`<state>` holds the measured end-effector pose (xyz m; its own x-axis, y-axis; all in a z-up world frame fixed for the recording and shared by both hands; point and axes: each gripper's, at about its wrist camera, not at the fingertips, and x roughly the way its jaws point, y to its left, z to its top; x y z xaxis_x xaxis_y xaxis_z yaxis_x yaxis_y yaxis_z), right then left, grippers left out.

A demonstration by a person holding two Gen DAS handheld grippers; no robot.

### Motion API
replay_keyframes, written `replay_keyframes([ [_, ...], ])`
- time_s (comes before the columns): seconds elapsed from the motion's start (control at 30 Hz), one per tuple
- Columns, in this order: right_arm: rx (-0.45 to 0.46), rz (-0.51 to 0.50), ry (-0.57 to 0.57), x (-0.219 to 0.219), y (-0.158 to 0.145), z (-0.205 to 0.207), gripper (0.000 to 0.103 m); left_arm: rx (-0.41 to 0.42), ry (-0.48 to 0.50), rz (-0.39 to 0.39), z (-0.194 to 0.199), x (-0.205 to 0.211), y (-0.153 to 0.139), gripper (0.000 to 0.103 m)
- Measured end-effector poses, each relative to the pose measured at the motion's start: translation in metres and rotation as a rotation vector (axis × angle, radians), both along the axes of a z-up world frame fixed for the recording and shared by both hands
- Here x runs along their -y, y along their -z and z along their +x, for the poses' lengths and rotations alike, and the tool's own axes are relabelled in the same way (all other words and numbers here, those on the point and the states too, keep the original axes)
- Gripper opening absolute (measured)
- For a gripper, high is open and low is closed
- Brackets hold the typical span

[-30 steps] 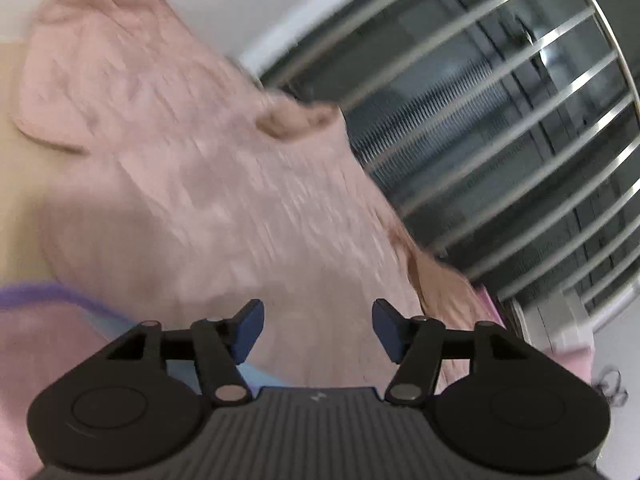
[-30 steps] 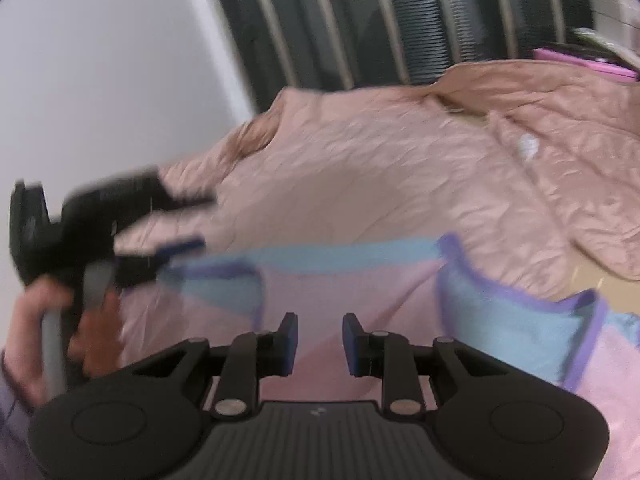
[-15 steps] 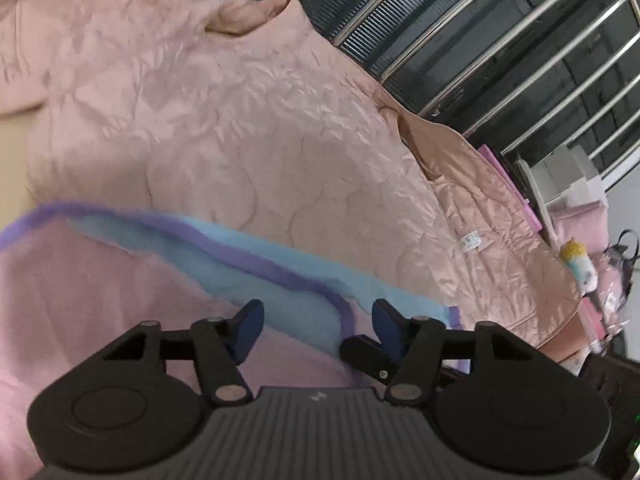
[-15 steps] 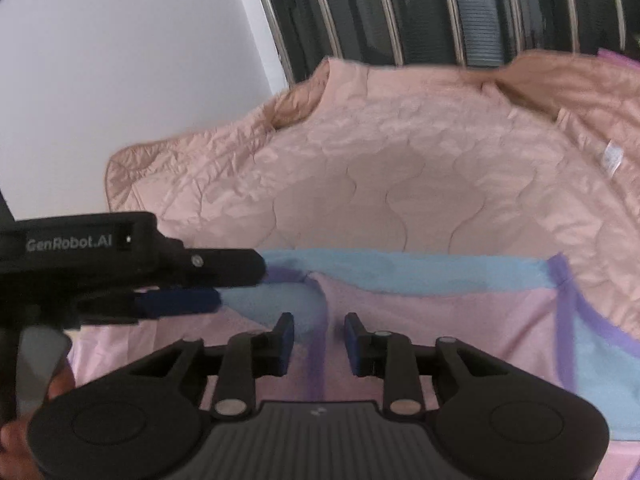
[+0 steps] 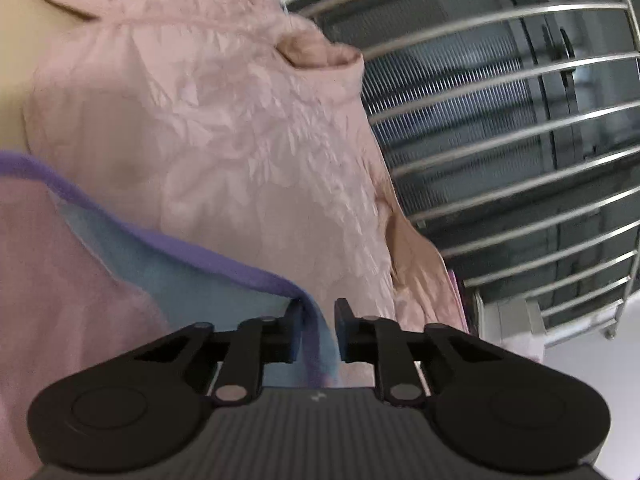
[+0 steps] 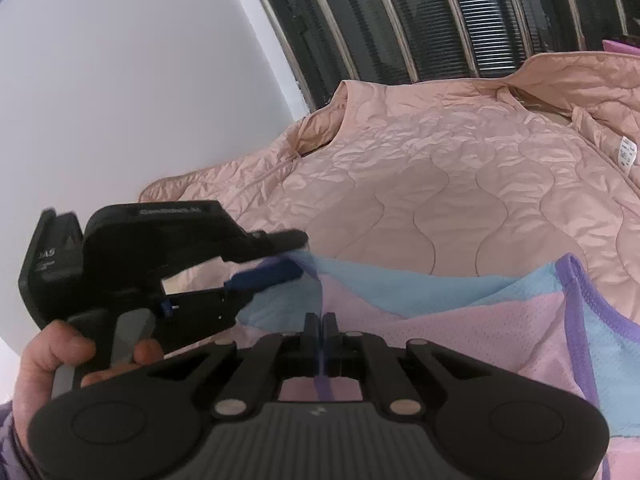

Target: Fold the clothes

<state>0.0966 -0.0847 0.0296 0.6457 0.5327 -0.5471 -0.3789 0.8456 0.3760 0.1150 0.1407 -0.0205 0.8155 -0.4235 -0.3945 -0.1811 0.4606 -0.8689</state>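
Observation:
A pink, light blue and purple-trimmed mesh garment (image 6: 460, 312) lies over a peach quilted jacket (image 6: 440, 168). My right gripper (image 6: 321, 326) is shut on the garment's purple-edged seam. My left gripper (image 5: 318, 314) has a fold of the blue, purple-trimmed cloth (image 5: 208, 272) between its partly closed fingers. It also shows in the right wrist view (image 6: 288, 256), held in a hand at the garment's left corner, with cloth between its fingers.
The quilted jacket (image 5: 224, 120) covers most of the surface, with a white label (image 6: 627, 152) at its right side. A window with metal bars (image 5: 500, 128) stands behind, and a white wall (image 6: 120, 80) at the left.
My right gripper has shut on the garment's seam. My left gripper has narrowed around the blue cloth and swung back toward the window.

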Motion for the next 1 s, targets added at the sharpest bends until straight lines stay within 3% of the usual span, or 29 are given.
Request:
replay_keyframes([
  [0.07, -0.001, -0.01, 0.017, 0.0, 0.0, 0.001, 0.015, -0.004, -0.033, 0.011, 0.0, -0.003, 0.0, 0.023],
  [0.1, -0.001, -0.019, 0.023, 0.0, 0.0, 0.001, 0.028, -0.008, -0.049, 0.016, -0.001, -0.005, -0.001, 0.04],
  [0.13, 0.005, -0.023, 0.018, 0.002, -0.003, -0.003, 0.035, -0.007, -0.067, 0.028, -0.002, -0.008, -0.003, 0.051],
  [0.17, 0.025, -0.021, 0.012, 0.007, -0.007, -0.009, 0.041, -0.001, -0.08, 0.048, -0.005, -0.011, -0.007, 0.053],
  [0.3, 0.038, -0.056, -0.013, 0.03, -0.024, -0.047, 0.041, -0.005, -0.008, 0.192, -0.021, -0.021, -0.041, 0.056],
  [0.4, 0.031, -0.097, -0.05, 0.048, -0.028, -0.088, 0.04, -0.047, 0.069, 0.447, -0.056, -0.02, -0.07, 0.071],
  [0.47, 0.033, -0.135, -0.086, 0.058, -0.025, -0.12, 0.039, -0.072, 0.126, 0.58, -0.085, -0.016, -0.082, 0.072],
  [0.57, 0.055, -0.198, -0.138, 0.065, -0.018, -0.172, 0.03, -0.025, 0.248, 0.651, -0.138, -0.003, -0.085, 0.072],
  [0.7, 0.136, -0.297, -0.226, 0.075, -0.007, -0.217, 0.029, 0.064, 0.408, 0.719, -0.189, 0.032, -0.078, 0.075],
  [0.77, 0.125, -0.324, -0.224, 0.078, -0.001, -0.217, 0.028, 0.098, 0.466, 0.748, -0.204, 0.048, -0.071, 0.076],
  [0.83, 0.102, -0.331, -0.201, 0.082, 0.005, -0.213, 0.024, 0.061, 0.476, 0.814, -0.207, 0.06, -0.062, 0.075],
  [0.9, 0.097, -0.331, -0.173, 0.085, 0.005, -0.212, 0.012, 0.031, 0.482, 0.871, -0.21, 0.068, -0.056, 0.073],
  [1.0, 0.117, -0.332, -0.163, 0.088, 0.001, -0.219, 0.013, 0.087, 0.538, 0.899, -0.218, 0.073, -0.056, 0.073],
])
